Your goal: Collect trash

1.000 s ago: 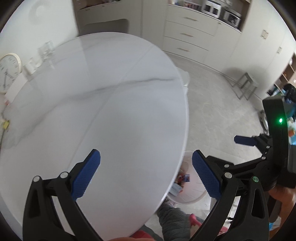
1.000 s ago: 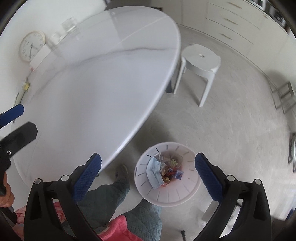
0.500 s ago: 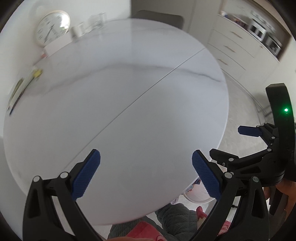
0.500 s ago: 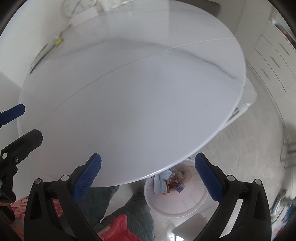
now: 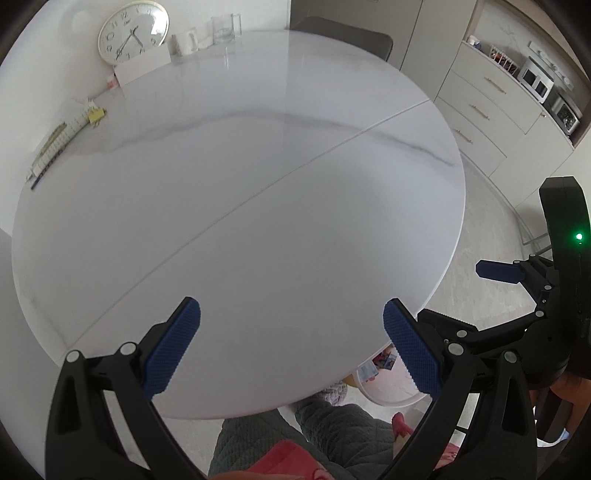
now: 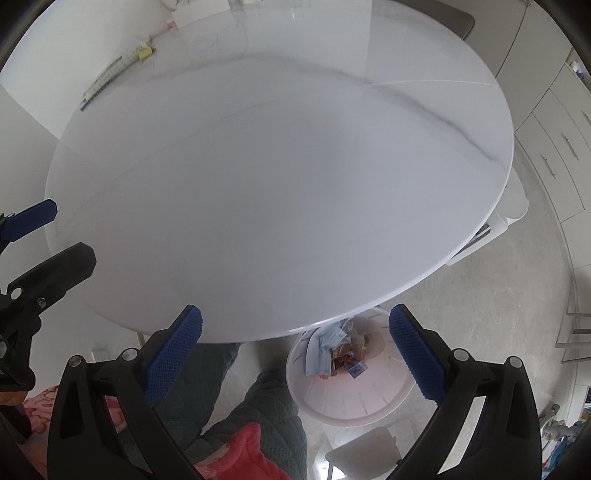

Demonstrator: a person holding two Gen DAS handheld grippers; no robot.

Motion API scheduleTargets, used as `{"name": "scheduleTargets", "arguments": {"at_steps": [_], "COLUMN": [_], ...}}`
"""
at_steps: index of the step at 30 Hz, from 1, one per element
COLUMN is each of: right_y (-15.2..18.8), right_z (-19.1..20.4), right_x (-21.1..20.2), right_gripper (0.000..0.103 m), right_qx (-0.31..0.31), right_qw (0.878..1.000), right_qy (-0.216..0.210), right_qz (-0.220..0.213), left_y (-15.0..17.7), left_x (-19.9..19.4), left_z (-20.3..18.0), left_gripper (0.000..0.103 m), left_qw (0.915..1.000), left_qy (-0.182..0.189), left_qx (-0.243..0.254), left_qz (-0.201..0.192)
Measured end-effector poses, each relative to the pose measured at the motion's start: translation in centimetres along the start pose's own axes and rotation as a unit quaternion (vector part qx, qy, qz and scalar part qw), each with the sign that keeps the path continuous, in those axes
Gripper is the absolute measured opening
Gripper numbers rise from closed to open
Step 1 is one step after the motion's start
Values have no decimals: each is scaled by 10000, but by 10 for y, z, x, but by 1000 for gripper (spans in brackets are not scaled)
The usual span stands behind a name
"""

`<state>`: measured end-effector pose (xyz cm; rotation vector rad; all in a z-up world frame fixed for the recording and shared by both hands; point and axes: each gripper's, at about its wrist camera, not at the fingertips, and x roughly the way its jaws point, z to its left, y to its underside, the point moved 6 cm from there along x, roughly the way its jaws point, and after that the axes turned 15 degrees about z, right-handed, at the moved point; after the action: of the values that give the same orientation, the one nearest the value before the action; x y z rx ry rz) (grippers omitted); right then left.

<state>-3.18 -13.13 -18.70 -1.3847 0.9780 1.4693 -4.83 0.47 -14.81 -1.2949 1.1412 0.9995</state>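
Observation:
A white slatted bin (image 6: 351, 398) stands on the floor under the near edge of the round marble table (image 6: 280, 166). It holds a blue face mask (image 6: 319, 350) and colourful wrappers (image 6: 349, 360). My right gripper (image 6: 295, 352) is open and empty above the table edge and bin. My left gripper (image 5: 291, 345) is open and empty over the near part of the table (image 5: 236, 177). The bin's rim (image 5: 388, 395) peeks out beneath the table in the left wrist view, where the right gripper (image 5: 517, 288) also shows at far right.
A clock (image 5: 133, 31), glasses (image 5: 225, 26) and a card (image 5: 142, 66) stand at the table's far edge, with a ruler-like strip (image 5: 55, 144) at the left. A white stool (image 6: 506, 218) sits behind the table. Drawers (image 5: 487, 99) line the right wall. The person's legs (image 6: 255, 417) are beside the bin.
Both grippers have swung from the bin and floor up and left, so the tabletop now fills both views. Both stay open and empty.

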Motion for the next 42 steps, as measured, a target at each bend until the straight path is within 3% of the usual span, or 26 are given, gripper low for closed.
{"name": "scheduleTargets", "arguments": {"at_steps": [7,14,24,27,32,42], "right_y": [-24,-61,-101,-106,-114,-115], "right_z": [3,12,3,1,-2,6], "right_x": [-56,-136,-212,-217,-210,-197], "right_gripper": [100,100,101,101,101,101], "right_qx": [27,-17,481,680,885,878], "right_qw": [9970,9843,9632,9609,9635,9676], "right_qy": [153,480,773,762,719,784], "right_qz": [-763,-1701,-2530,-2572,-2422,-2234], "left_y": [-32,-77,-139,-159,-181,-183], "left_x": [-57,-131,-184,-186,-178,-157], "left_z": [6,29,48,56,67,76], "left_gripper": [95,95,95,95,95,95], "left_qw": [9969,9878,9757,9759,9758,9808], "left_qy": [-222,-228,-229,-126,-251,2], "left_qx": [90,17,278,300,305,63], "left_qz": [-744,-1542,-2160,-2158,-2152,-1951]}}
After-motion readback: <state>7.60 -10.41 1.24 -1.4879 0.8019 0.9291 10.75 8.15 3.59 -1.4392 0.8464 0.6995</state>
